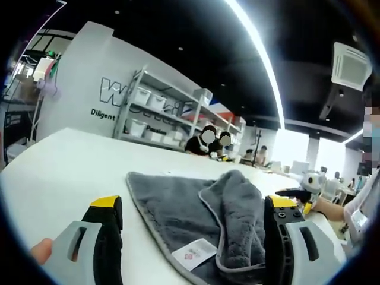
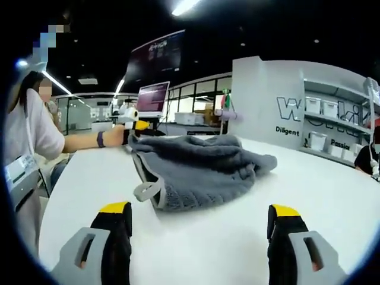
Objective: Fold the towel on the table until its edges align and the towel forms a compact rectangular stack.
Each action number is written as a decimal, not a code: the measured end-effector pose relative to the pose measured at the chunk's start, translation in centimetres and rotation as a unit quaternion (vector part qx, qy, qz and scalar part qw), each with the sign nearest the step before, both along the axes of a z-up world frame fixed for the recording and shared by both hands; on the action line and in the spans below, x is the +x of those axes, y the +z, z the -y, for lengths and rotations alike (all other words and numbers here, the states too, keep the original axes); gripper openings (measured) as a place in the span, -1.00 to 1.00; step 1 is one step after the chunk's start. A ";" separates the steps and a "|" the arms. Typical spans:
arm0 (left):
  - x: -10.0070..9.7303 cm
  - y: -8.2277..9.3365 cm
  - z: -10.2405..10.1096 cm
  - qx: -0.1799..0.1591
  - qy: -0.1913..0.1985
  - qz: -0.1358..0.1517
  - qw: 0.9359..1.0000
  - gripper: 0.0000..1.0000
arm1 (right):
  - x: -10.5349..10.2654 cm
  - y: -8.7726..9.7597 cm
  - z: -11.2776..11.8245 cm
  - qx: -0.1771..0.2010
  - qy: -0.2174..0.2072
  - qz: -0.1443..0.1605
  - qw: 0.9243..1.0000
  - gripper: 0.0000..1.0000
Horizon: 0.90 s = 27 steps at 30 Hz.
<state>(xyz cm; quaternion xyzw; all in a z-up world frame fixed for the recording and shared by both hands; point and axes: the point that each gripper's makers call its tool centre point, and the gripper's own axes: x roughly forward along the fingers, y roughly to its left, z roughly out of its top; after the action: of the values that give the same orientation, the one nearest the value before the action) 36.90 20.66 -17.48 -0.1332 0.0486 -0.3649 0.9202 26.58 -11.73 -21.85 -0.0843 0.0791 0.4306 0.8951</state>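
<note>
Table: the broad white tabletop runs under both your grippers, and you see it again in the right gripper view.
Towel: the grey plush towel with pale piped edging lies on the table, partly folded, one layer rumpled over another. In the left gripper view it sits between your jaws, nearer the right-hand one. In the right gripper view the same towel lies ahead of the jaws, apart from them.
Shelving: a metal rack with white bins stands against the grey wall behind the table.
Left gripper: your left gripper, grey with black jaws and yellow tips, stands spread wide and pinches nothing. The right-hand jaw sits against the towel's bunched edge; you cannot tell whether it touches.
Right gripper: your right gripper is likewise spread wide, jaws over bare table, short of the towel and holding nothing.
Other person: a person's hand holds another yellow-tipped gripper at the towel's far edge.
Label: a white sewn tag with a red mark lies on the near towel corner.
Loop: a grey hanging loop juts from the towel's near edge.
</note>
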 end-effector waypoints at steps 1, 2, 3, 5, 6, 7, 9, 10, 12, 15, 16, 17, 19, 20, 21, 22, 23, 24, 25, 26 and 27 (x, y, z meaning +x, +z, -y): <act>0.0 0.0 0.0 0.000 0.000 0.000 1.000 0.96 | 0.0 0.0 -0.1 -0.001 0.001 -0.002 1.000 0.92; 0.0 0.1 0.1 -0.001 0.000 0.001 1.000 0.96 | 0.0 -0.1 -0.2 -0.002 0.003 -0.003 1.000 0.91; 0.0 0.1 0.1 0.000 -0.001 0.001 1.000 0.96 | 0.0 -0.1 -0.3 -0.004 0.004 -0.003 1.000 0.90; -0.1 0.0 0.3 0.001 0.000 0.001 1.000 0.96 | -0.1 -0.2 -0.6 -0.007 0.008 -0.002 1.000 0.86; -0.1 0.0 0.4 0.001 -0.001 0.001 1.000 0.96 | -0.2 -0.3 -0.8 -0.009 0.011 -0.003 1.000 0.84; -0.1 0.0 0.4 0.001 -0.001 0.000 1.000 0.96 | -0.2 -0.3 -0.8 -0.010 0.012 -0.002 1.000 0.82; 0.0 0.0 0.3 0.002 0.000 0.000 1.000 0.96 | -0.2 -0.3 -1.2 -0.011 0.016 -0.001 1.000 0.74; 0.0 0.0 0.3 0.002 0.000 0.000 1.000 0.96 | -0.1 -0.3 -1.3 -0.013 0.017 -0.001 1.000 0.70; 0.1 0.0 0.3 0.001 0.000 -0.001 1.000 0.96 | 0.0 -0.5 -1.5 -0.021 0.018 0.001 1.000 0.62; -0.1 0.0 0.5 0.002 0.000 -0.001 1.000 0.96 | 0.0 -0.6 -1.9 -0.028 0.020 0.004 0.999 0.56; -0.1 0.0 0.5 0.002 0.000 -0.001 1.000 0.96 | -0.2 -0.6 -2.1 -0.032 0.024 0.006 0.999 0.54; -0.1 0.0 0.5 0.002 0.000 0.000 1.000 0.96 | -0.2 -0.5 -2.3 -0.033 0.026 0.009 0.999 0.52; -0.1 0.0 0.5 0.003 0.000 -0.001 1.000 0.96 | -0.4 -0.1 -2.7 -0.034 0.034 0.023 0.999 0.50; -0.1 0.0 0.5 0.004 0.001 0.000 1.000 0.96 | -0.5 0.0 -3.0 -0.036 0.036 0.030 0.998 0.45; -0.1 0.0 0.5 0.004 0.001 -0.001 1.000 0.96 | -0.5 0.2 -3.2 -0.038 0.039 0.037 0.998 0.41; 0.0 0.0 0.4 0.004 0.002 -0.001 1.000 0.95 | -0.6 0.3 -3.4 -0.038 0.042 0.041 0.998 0.34; 0.0 0.0 0.3 0.004 0.002 -0.002 1.000 0.95 | -0.6 0.3 -3.6 -0.039 0.045 0.043 0.997 0.24; 0.1 0.0 0.2 0.004 0.002 -0.002 1.000 0.95 | -0.6 0.3 -3.8 -0.042 0.050 0.043 0.997 0.15; 0.1 0.0 0.2 0.005 0.003 -0.003 1.000 0.95 | -0.6 0.2 -3.9 -0.045 0.052 0.043 0.997 0.07; 0.1 0.0 0.1 0.004 0.003 -0.003 1.000 0.95 | -0.6 0.1 -3.9 -0.050 0.054 0.044 0.996 -0.01; 0.1 0.0 0.2 0.003 0.002 -0.003 1.000 0.95 | -0.6 0.1 -3.9 -0.052 0.054 0.046 0.996 -0.07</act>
<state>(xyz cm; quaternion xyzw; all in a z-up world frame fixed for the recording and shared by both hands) 37.01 20.51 -17.47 -0.1311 0.0519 -0.3624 0.9213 25.95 -7.83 -21.72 -0.1547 0.0551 0.4693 0.8676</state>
